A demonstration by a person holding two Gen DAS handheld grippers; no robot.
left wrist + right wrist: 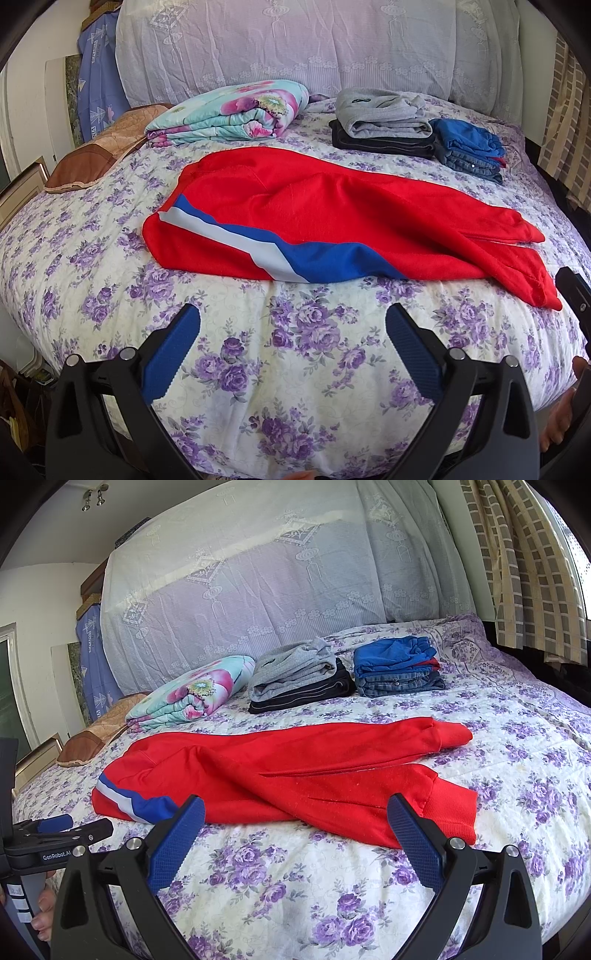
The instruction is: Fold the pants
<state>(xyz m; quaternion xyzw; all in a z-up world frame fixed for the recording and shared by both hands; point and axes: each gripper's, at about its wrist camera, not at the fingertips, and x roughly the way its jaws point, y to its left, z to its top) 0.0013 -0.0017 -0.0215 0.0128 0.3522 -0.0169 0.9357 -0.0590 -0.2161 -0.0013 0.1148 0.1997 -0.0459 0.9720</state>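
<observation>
Two grippers are being held low over the near edge of the bed (110,280), both spread wide and holding nothing: the left gripper (291,321) is being aimed at the waist end of the red pants (332,206), the right gripper (295,812) just short of the cuffs (447,812). The pants are lying lengthwise across the quilt, one leg already laid over the other, waist to the left. By the look of it, the lengthwise fold is done and the crosswise fold is being prepared. Next, the cuffs are probably to be pinched and carried toward the waistband. Bare quilt is lying open on the near side; behind, the folded blanket (192,694) and two clothes stacks (347,675) are standing well apart.
</observation>
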